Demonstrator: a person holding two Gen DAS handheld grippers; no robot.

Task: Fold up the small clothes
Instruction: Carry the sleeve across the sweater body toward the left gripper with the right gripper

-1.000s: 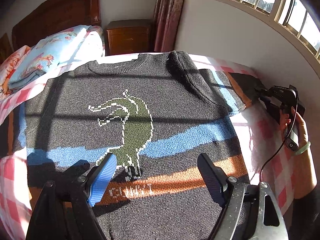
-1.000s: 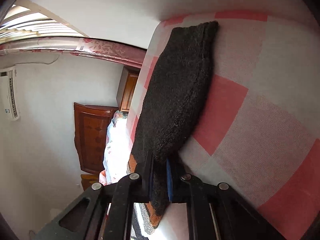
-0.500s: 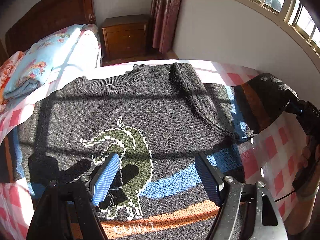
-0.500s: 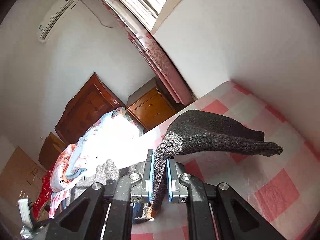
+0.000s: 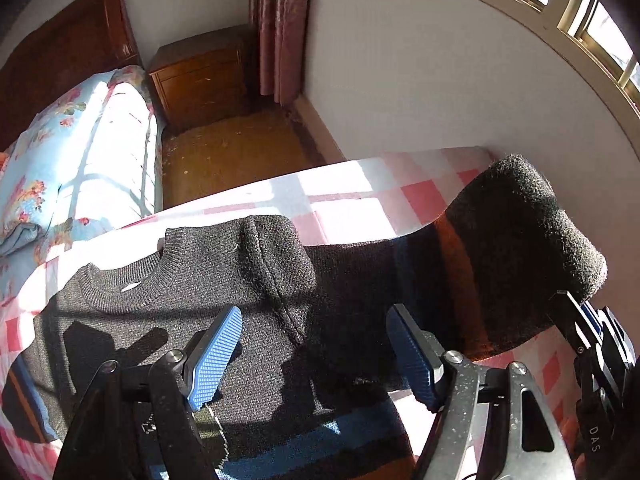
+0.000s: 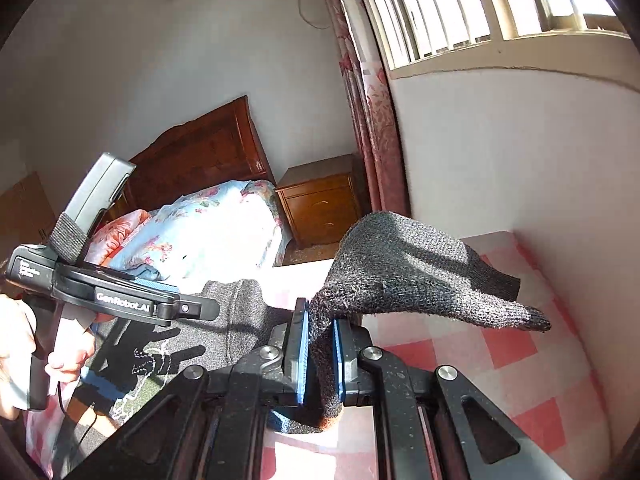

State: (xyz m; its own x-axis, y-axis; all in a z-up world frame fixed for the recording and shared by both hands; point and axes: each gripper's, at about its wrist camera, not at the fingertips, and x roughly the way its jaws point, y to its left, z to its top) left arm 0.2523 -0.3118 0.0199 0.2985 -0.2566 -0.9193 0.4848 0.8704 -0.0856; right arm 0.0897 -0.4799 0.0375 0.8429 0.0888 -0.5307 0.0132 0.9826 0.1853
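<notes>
A dark knitted sweater (image 5: 192, 312) with blue and orange stripes lies flat on a pink checked bed cover (image 5: 348, 184). My left gripper (image 5: 316, 356) is open and empty, hovering above the sweater's right shoulder. My right gripper (image 6: 320, 360) is shut on the sweater's right sleeve (image 6: 404, 276), holding its cuff end lifted off the bed; the sleeve (image 5: 516, 248) also shows raised at the right of the left wrist view. The left gripper (image 6: 120, 296) shows at the left of the right wrist view.
A wall (image 5: 440, 80) with a window runs along the bed's right side. A wooden nightstand (image 5: 204, 76) and pink curtains (image 5: 280, 28) stand at the back. A floral quilt (image 5: 76, 152) lies on another bed with a wooden headboard (image 6: 200, 152).
My right gripper has lifted the sleeve higher and carried it inward toward the sweater body. My left gripper has moved forward up the sweater, from the hem to the shoulder.
</notes>
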